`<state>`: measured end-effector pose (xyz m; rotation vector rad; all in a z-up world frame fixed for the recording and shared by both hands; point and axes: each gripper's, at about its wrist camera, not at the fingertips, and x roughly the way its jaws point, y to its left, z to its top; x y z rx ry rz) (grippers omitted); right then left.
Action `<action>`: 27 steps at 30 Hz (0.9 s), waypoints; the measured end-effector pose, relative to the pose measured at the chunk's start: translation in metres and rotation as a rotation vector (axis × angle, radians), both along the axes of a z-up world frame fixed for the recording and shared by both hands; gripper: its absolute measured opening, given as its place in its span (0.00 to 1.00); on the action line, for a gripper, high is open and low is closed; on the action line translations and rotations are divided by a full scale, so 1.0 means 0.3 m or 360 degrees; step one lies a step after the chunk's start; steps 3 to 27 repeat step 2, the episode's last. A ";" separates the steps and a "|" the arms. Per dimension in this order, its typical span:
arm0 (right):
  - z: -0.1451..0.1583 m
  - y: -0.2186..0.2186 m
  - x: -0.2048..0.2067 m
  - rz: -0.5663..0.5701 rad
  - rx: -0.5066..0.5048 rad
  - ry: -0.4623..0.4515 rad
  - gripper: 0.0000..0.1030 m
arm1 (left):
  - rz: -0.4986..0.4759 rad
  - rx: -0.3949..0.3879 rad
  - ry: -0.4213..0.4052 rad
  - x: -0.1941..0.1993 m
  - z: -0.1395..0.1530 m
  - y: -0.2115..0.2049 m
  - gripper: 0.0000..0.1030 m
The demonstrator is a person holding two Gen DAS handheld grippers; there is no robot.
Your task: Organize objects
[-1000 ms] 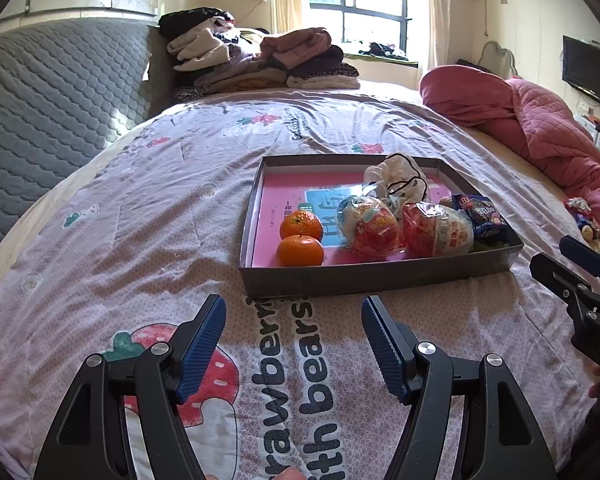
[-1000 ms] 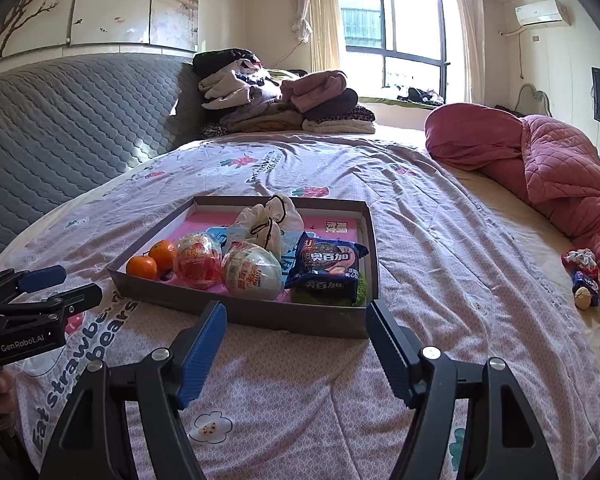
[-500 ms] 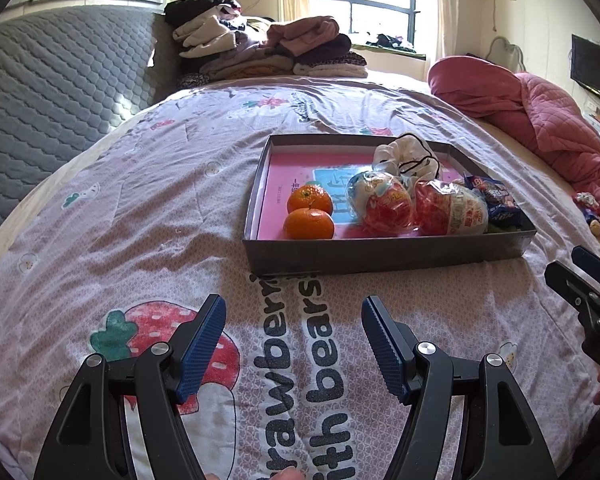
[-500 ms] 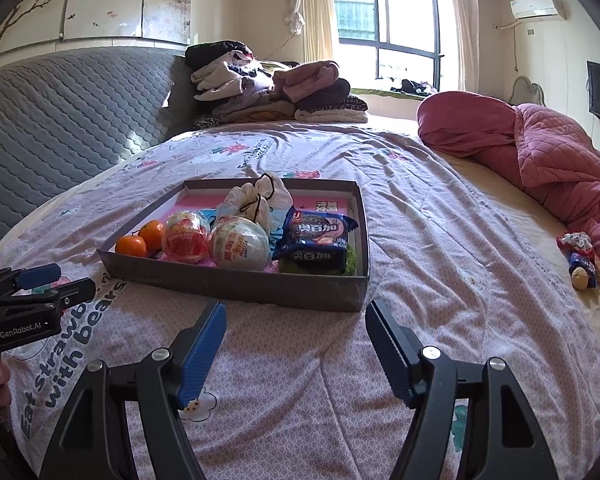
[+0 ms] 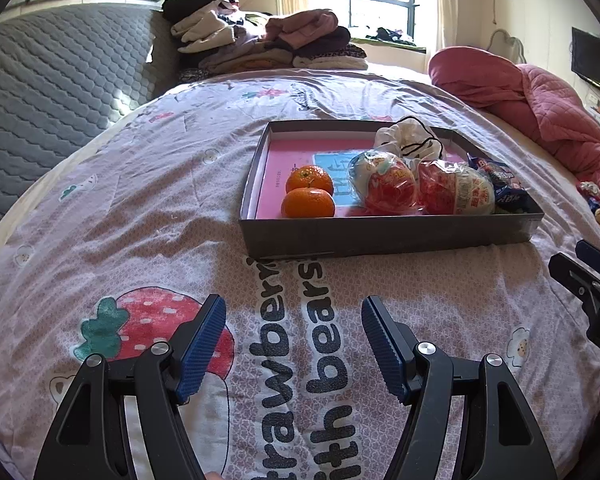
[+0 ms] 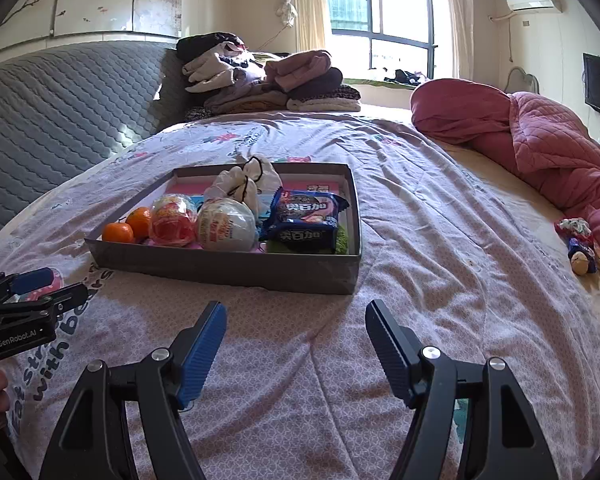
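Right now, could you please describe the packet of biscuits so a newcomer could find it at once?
On the bed sits a shallow grey box. At its right end, beside two foil-wrapped eggs, lies the packet of biscuits. It alone is flat, dark blue and printed with white lettering.

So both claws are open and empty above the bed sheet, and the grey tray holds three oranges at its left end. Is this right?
Not quite: the tray holds two oranges, not three, as the left wrist view shows. The rest stands: the left claw and the right claw are open and empty above the bed sheet.
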<state>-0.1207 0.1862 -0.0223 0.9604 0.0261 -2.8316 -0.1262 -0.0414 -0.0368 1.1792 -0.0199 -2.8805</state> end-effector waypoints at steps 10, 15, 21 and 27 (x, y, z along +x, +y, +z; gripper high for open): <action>-0.002 0.004 -0.001 -0.0011 0.0000 -0.0002 0.69 | -0.0009 0.0017 -0.0007 -0.001 0.000 0.001 0.70; -0.002 0.004 -0.001 -0.0011 0.0000 -0.0002 0.69 | -0.0009 0.0017 -0.0007 -0.001 0.000 0.001 0.70; -0.002 0.004 -0.001 -0.0011 0.0000 -0.0002 0.69 | -0.0009 0.0017 -0.0007 -0.001 0.000 0.001 0.70; -0.002 0.004 -0.001 -0.0011 0.0000 -0.0002 0.69 | -0.0009 0.0017 -0.0007 -0.001 0.000 0.001 0.70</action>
